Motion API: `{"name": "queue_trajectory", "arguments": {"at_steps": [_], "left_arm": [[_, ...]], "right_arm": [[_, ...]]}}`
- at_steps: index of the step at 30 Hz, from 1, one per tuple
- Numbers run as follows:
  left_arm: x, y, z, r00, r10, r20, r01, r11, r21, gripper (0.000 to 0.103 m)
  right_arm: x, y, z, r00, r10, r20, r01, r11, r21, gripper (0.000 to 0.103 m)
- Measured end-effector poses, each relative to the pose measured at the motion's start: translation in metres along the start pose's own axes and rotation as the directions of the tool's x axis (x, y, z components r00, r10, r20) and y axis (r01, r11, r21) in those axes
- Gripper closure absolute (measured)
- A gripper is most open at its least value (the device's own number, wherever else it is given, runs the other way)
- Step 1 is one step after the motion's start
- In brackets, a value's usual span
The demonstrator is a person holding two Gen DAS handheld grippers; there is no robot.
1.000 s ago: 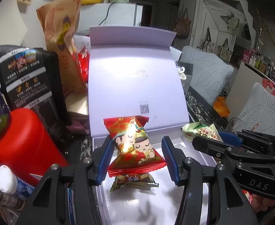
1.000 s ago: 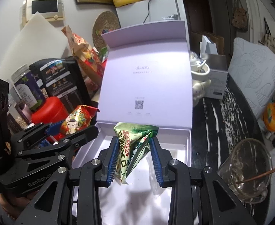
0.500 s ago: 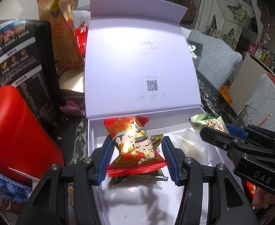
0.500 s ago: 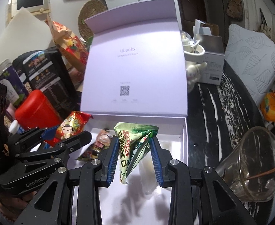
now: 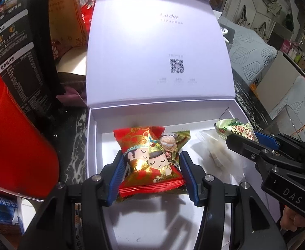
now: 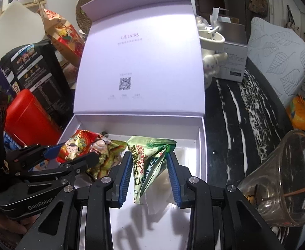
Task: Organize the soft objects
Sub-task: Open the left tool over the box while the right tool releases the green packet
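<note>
The left gripper (image 5: 151, 174) has its blue pads pressed against both sides of a red snack packet (image 5: 149, 160) printed with two cartoon faces, holding it low over the floor of the open white box (image 5: 94, 145). The left wrist view shows what lies under that packet: a gold-green wrapped sweet (image 5: 174, 145) on the box floor, and beside it a clear wrapped piece (image 5: 217, 156). The right gripper (image 6: 150, 178) is clamped on a green-and-white packet (image 6: 149, 162), also inside the box, toward its right side. Only the right wrist view shows the table to the right: a clear plastic cup (image 6: 281, 187) with a stick in it just beside the box, a white figurine mug (image 6: 211, 50) behind, and an orange wrapper (image 6: 301, 112) farther off. Only the left wrist view shows the black printed pouch (image 5: 21, 58) close up, beside the red container (image 5: 17, 150).
</note>
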State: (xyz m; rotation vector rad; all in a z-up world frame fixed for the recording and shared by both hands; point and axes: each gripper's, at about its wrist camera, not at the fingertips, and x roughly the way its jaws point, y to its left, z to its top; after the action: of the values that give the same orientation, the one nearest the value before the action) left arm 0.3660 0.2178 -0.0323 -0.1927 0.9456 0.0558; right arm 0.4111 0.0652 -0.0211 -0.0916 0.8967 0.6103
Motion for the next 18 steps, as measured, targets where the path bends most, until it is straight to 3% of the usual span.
{"name": "queue_trajectory", "arguments": {"at_steps": [7,18], "left_arm": [[0.007,0.006,0.002,0.998,-0.007,-0.057,0.005,0.999,-0.040,0.050],[0.004,-0.007,0.005,0.997,0.063,-0.049,-0.063,0.998,0.004,0.034]], "right_arm": [[0.010,0.000,-0.001,0.999,-0.029,-0.035,0.029,1.000,0.001,0.069],[0.010,0.000,0.000,0.997,-0.059,-0.049,0.059,0.998,-0.001,0.061]]}}
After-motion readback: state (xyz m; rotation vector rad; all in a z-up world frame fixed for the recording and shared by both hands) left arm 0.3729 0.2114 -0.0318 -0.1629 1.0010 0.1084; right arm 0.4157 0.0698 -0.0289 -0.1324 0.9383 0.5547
